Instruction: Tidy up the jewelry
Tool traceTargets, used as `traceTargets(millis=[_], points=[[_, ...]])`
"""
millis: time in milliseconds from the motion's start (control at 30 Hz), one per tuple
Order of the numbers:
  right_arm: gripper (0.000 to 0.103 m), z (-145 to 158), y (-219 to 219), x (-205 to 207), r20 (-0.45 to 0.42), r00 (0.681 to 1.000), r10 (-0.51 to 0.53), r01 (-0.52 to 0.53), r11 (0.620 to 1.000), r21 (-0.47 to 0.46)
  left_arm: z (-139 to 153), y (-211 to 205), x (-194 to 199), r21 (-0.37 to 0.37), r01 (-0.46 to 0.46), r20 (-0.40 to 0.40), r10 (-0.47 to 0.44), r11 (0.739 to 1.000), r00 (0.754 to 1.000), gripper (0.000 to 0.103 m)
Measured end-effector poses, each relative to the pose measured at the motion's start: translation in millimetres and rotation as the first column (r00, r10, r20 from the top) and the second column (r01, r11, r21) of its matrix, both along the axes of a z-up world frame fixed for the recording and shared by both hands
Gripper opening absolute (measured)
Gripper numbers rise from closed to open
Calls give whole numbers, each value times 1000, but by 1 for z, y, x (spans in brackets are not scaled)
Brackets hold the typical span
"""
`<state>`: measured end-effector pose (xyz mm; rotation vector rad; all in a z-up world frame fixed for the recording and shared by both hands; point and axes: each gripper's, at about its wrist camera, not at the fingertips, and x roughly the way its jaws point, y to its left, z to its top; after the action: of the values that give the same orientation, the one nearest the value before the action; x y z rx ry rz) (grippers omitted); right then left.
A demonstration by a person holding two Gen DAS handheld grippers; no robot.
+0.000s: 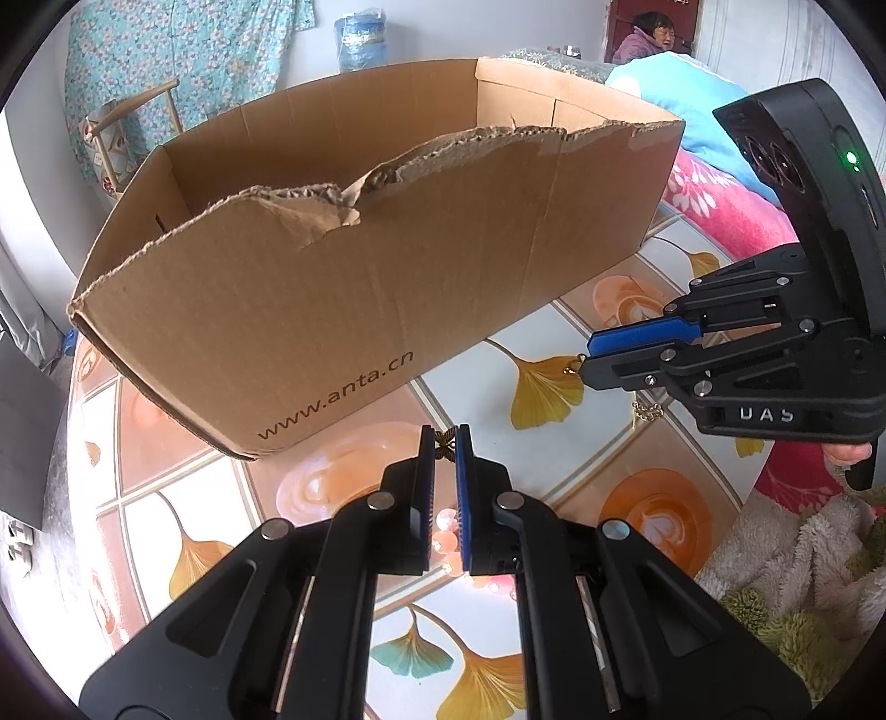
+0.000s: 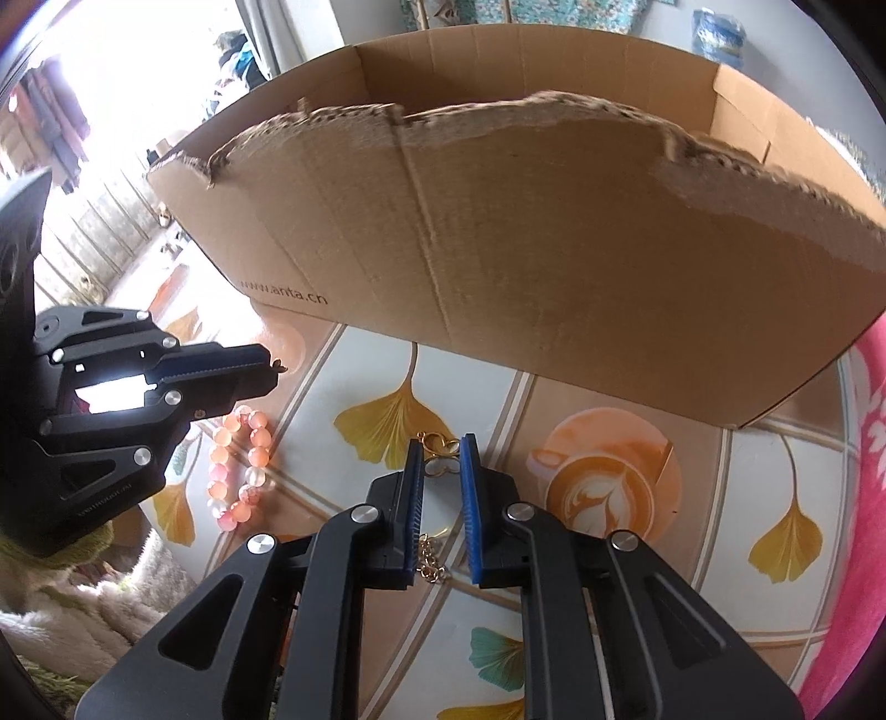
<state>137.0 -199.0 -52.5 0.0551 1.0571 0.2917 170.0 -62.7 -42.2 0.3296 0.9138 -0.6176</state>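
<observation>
A torn cardboard box (image 1: 343, 266) printed "www.anta.cn" fills the upper frame on a ginkgo-patterned tablecloth (image 1: 542, 387). At the right edge, the right gripper (image 1: 584, 357) (marked "UAS") pinches a gold chain (image 2: 440, 457). At bottom centre, the left gripper (image 1: 446, 443) clamps a small butterfly charm (image 1: 446, 441). A pink bead bracelet (image 2: 241, 465) lies lower left in the right view.

Pale grey wall (image 1: 437, 33) at back. Floral teal cloth (image 1: 166, 61) hangs on it, wooden chair (image 1: 116, 138) below. Table covered with ginkgo-leaf patterned cloth (image 1: 554, 343). Pink and blue bedding (image 1: 714, 188) heaped beyond. Person seated in far doorway (image 1: 653, 27). Strong daylight through a window (image 2: 111, 83) (blown out, detail lost).
</observation>
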Motion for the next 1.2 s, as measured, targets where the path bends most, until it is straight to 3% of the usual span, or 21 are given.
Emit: traceTargets(millis=[267, 533, 833, 933, 1033, 1133, 1200], points=[[13, 9, -7, -7, 21, 1000, -16, 15, 1000, 27, 8, 3, -2, -8, 4, 10, -4, 1000, 1000, 6], [13, 46, -12, -32, 87, 996, -5, 2, 999, 35, 33, 9, -15, -38, 21, 36, -20, 999, 999, 6], [13, 131, -19, -41, 246, 967, 60, -76, 996, 55, 116, 16, -21, -205, 109, 145, -80, 973, 986, 6], [13, 157, -29, -26, 304, 949, 82, -100, 994, 43, 139, 10, -6, -250, 148, 181, -104, 957, 978, 6], [13, 167, -38, 5, 307, 946, 106, -118, 993, 20, 144, -13, 24, -226, 181, 192, -139, 957, 972, 6], [13, 158, -53, 52, 215, 969, 122, -130, 991, 22, 131, -33, 58, -215, 183, 98, -165, 959, 981, 6], [13, 145, -60, 85, 133, 983, 124, -126, 992, 7, 116, -49, 87, -158, 177, 26, -175, 971, 984, 6]])
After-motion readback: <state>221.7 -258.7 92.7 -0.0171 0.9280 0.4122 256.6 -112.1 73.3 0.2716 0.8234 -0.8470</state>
